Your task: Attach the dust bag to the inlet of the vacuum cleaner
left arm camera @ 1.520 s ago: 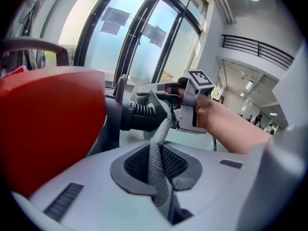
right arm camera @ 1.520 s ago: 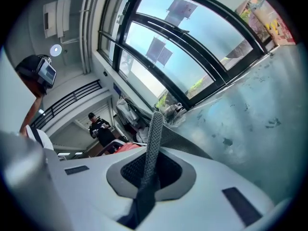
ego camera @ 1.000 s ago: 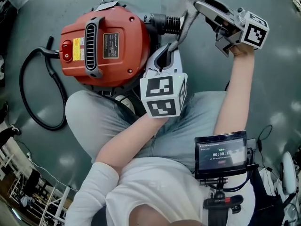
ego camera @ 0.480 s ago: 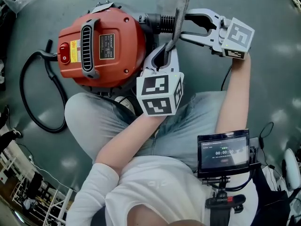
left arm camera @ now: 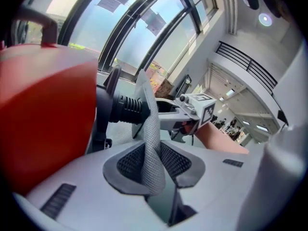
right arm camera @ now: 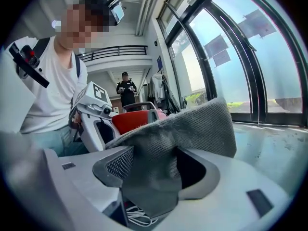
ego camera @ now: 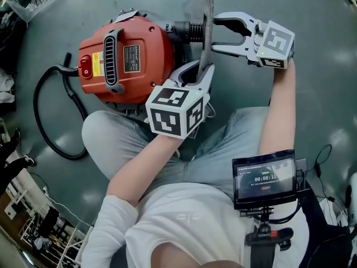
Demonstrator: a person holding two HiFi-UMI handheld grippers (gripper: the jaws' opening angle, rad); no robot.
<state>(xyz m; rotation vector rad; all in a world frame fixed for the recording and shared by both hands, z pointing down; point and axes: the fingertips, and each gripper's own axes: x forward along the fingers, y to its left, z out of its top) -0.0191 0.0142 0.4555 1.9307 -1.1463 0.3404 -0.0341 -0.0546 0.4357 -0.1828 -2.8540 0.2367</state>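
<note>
- Head view: The red vacuum [ego camera: 125,54] stands on the floor [ego camera: 312,94] before the seated person, with its black ribbed inlet [ego camera: 189,29] pointing right. The grey bag [ego camera: 207,38] hangs edge-on as a narrow strip just beside the inlet's end and is not on it yet. The left gripper [ego camera: 201,67] holds the strip from below. The right gripper [ego camera: 215,33] lies level, its fingers spread on either side of the strip. The bag's opening cannot be seen here. The step in hand looks like finding that opening and bringing it square to the inlet.
- Left gripper view: The fingers [left arm camera: 127,165] are closed on the bag, with the cloth pinched between the mesh pads. They have just been easing open, so the hold looks light. This grip should probably not slacken further until the other side has a hold, or the bag may slip down.
- Right gripper view: The fingers [right arm camera: 115,165] stand apart and have just been opening. The bag drapes slack between them, with a dark gap at one pad, so nothing is clamped. A fresh bite on the rim opposite the left hold would let both grippers stretch the mouth wide and slide it evenly over the ribs.
</note>
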